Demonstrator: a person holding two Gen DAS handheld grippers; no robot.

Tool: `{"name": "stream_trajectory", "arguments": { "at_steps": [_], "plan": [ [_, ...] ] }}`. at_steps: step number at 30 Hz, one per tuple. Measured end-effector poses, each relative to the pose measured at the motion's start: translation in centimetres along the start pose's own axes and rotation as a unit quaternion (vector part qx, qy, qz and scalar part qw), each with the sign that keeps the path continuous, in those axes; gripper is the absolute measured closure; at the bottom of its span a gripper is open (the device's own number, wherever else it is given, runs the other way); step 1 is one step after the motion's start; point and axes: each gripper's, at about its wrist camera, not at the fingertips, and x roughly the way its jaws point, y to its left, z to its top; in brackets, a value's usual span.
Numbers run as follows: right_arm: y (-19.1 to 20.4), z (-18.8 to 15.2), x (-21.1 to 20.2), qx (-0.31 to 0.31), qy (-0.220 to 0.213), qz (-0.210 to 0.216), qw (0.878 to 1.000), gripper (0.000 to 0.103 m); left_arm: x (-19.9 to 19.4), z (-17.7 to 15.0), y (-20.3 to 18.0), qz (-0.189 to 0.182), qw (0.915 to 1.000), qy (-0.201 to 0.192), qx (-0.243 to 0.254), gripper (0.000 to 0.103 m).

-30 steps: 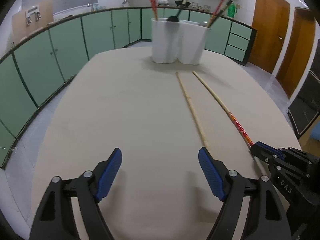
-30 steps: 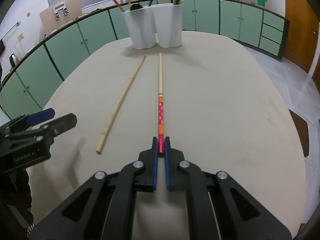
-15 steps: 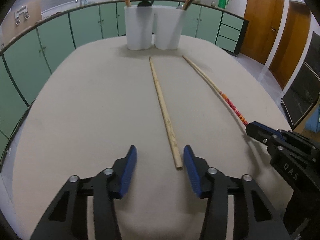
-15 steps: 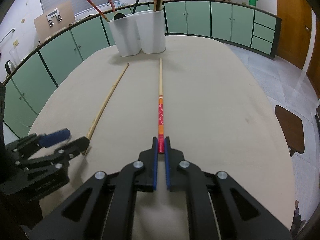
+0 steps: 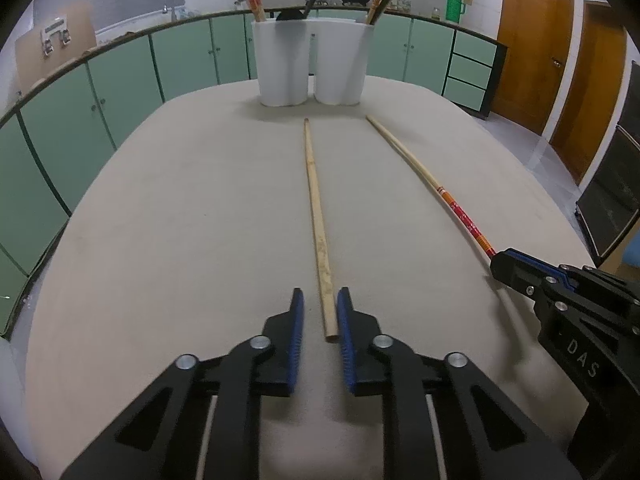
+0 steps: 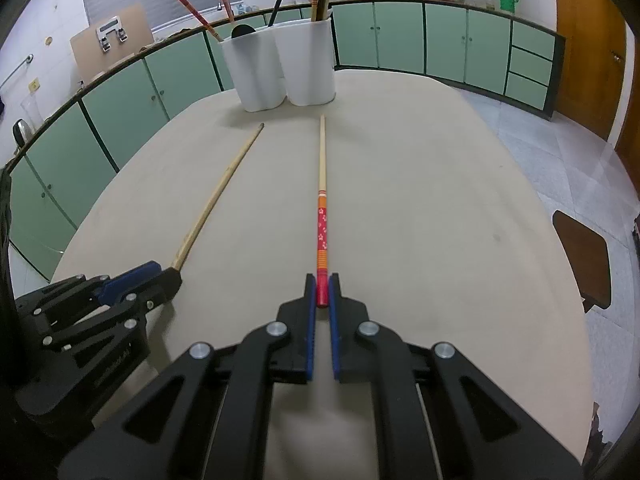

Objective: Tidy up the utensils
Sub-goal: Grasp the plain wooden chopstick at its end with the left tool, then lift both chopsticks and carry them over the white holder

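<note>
Closing on the near end of the plain wooden chopstick, the left gripper has its blue pads on either side of the stick with a narrow gap showing on each side; the jaws are nearly shut but not yet clamped. The right gripper is clamped on the red butt of the red-patterned chopstick, pads touching it on both sides.

Step in hand, as judged: pickup of the two loose chopsticks, one per gripper. The right grasp looks made; the left grasp remains to be finished. The next move calls for shutting the left jaws squarely on the stick's end, then lifting both sticks and carrying them to the white utensil holder.

Both sticks lie flat on the table, running from its near edge toward the far edge, tips stopping just short of the holder. They lie apart, roughly parallel, and do not cross. The holder stands near the far edge, its two compartments already carrying chopsticks and a dark utensil.

Room for moving: the surface to the left of the wooden stick and to the right of the patterned one is bare out to the table's side edges. The grippers sit side by side near the near edge; whether they are clear of each other on lifting is a matter for care.
</note>
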Motion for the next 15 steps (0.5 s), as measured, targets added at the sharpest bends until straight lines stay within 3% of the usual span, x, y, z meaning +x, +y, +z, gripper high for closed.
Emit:
{"name": "stream_trajectory", "arguments": {
  "at_steps": [4,15],
  "plan": [
    [0.0,0.0,0.0,0.001,0.001,0.001,1.0,0.098,0.0,0.0,-0.1,0.002,1.0,-0.002,0.0,0.095],
    [-0.5,0.3,-0.7,0.002,-0.011,0.002,1.0,0.098,-1.3,0.7,1.0,-0.005,0.9997,-0.017,-0.018,0.096]
  ]
}}
